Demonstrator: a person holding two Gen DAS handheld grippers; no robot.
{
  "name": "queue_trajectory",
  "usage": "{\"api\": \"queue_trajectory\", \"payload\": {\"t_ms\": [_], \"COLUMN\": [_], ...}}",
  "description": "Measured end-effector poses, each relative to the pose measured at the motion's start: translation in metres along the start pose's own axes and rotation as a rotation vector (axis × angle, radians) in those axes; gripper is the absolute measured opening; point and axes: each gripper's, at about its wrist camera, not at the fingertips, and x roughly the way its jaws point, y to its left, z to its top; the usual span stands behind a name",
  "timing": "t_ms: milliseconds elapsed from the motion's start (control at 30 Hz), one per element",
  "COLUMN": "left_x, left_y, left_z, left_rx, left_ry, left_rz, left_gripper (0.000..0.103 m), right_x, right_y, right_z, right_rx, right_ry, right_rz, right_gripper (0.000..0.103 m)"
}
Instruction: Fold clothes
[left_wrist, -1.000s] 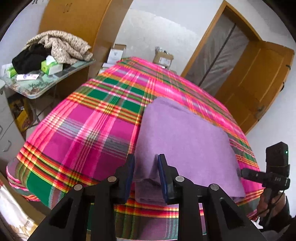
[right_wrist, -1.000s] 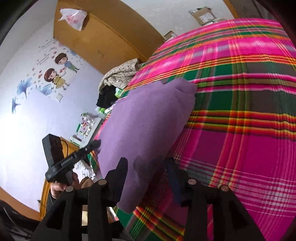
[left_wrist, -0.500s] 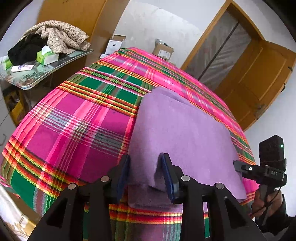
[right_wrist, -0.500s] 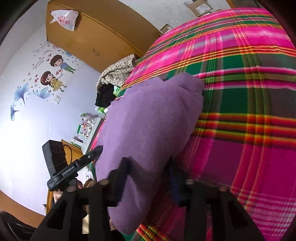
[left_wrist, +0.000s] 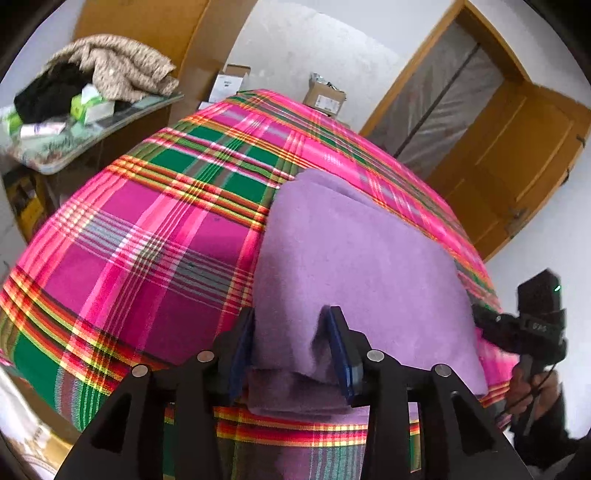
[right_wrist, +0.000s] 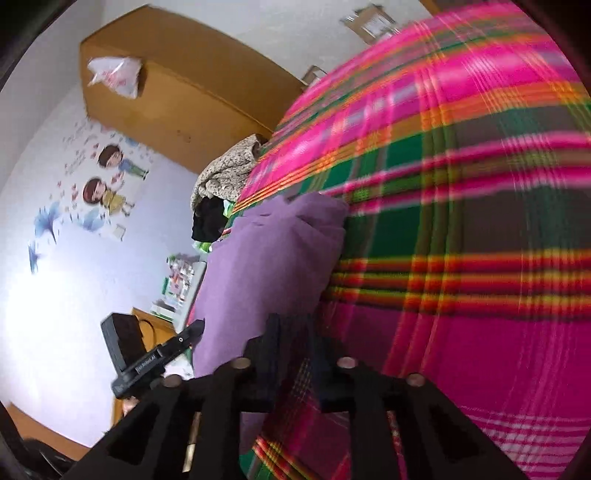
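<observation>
Left gripper (left_wrist: 291, 345) clamped on purple cloth (left_wrist: 354, 258); right gripper (right_wrist: 295, 354) blurred, grip unclear.

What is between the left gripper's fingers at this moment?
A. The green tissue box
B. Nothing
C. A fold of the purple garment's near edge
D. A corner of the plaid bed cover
C: in the left wrist view the left gripper has its two fingers on either side of a raised fold of the purple garment, which lies on the plaid bed cover.
</observation>
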Motion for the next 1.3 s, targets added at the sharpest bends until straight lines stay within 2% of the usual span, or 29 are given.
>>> {"api": "queue_trajectory", "payload": {"t_ms": [67, 200, 533, 733, 833, 900, 1000, 1133, 1300], "left_x": [0.001, 0.004, 0.016, 0.022, 0.021, 0.022, 0.023, 0.024, 0.032], "left_y": [-0.001, -0.004, -0.010, -0.014, -0.021, -0.029, -0.039, -0.034, -0.037], "left_z": [0.001, 0.003, 0.013, 0.018, 0.011, 0.003, -0.003, 0.001, 0.005], "left_rx": [0.004, 0.019, 0.047, 0.050, 0.046, 0.057, 0.076, 0.029, 0.026], "left_ry": [0.007, 0.016, 0.016, 0.025, 0.050, 0.066, 0.058, 0.056, 0.058], "left_rz": [-0.001, 0.000, -0.003, -0.017, -0.072, -0.109, -0.098, -0.115, -0.110], "left_gripper": [0.042, 0.044, 0.048, 0.052, 0.051, 0.051, 0.051, 0.051, 0.051], "right_x": [0.005, 0.017, 0.049, 0.040, 0.021, 0.015, 0.017, 0.024, 0.032], "right_y": [-0.001, 0.004, 0.027, 0.031, 0.026, 0.017, 0.005, -0.001, 0.001], "right_z": [-0.001, -0.002, 0.003, 0.010, 0.018, 0.022, 0.020, 0.020, 0.023], "right_rx": [0.023, 0.007, -0.079, -0.110, -0.123, -0.107, -0.077, -0.038, -0.051], "right_ry": [0.012, 0.046, 0.123, 0.071, 0.017, 0.023, 0.053, 0.059, 0.065], "right_rz": [0.016, 0.041, -0.012, -0.008, -0.008, -0.007, -0.014, -0.010, -0.019], "right_gripper": [0.037, 0.037, 0.039, 0.025, 0.024, 0.024, 0.026, 0.035, 0.038]}}
